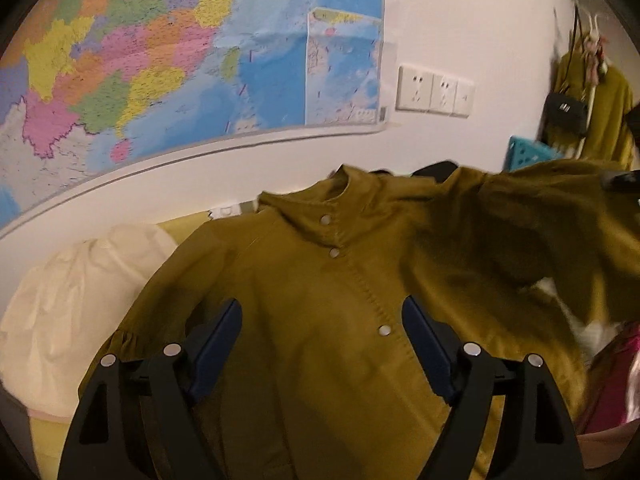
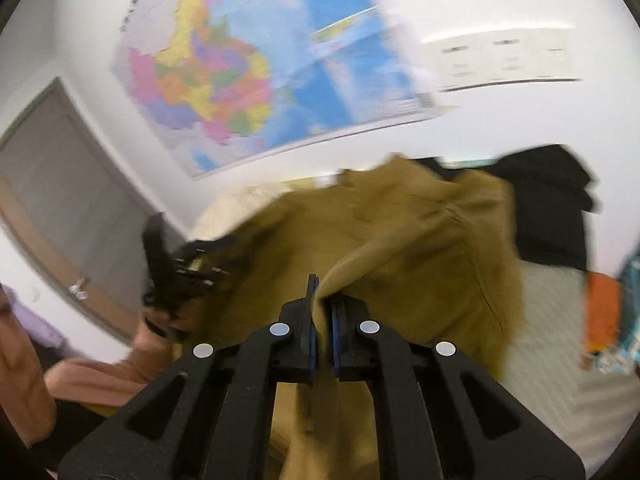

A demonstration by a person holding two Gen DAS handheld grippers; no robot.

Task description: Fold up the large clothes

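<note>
The olive-green snap-front cotton jacket [image 1: 320, 300] lies front-up on the bed, collar toward the wall map [image 1: 160, 60]. The right gripper [image 2: 323, 300] pinches a lifted fold at the jacket's edge, while the left gripper [image 1: 322, 336] hovers spread over the chest, nearer the placket; a cream garment [image 1: 68, 312] lies beside the sleeve.

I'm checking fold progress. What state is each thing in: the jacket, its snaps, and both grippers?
Olive jacket: front up, snapped shut, one side lifted.
Snaps: fastened.
Left gripper: open above the jacket, holding nothing.
Right gripper: shut on a fold of the jacket.
Cream garment: crumpled beside the jacket.
</note>
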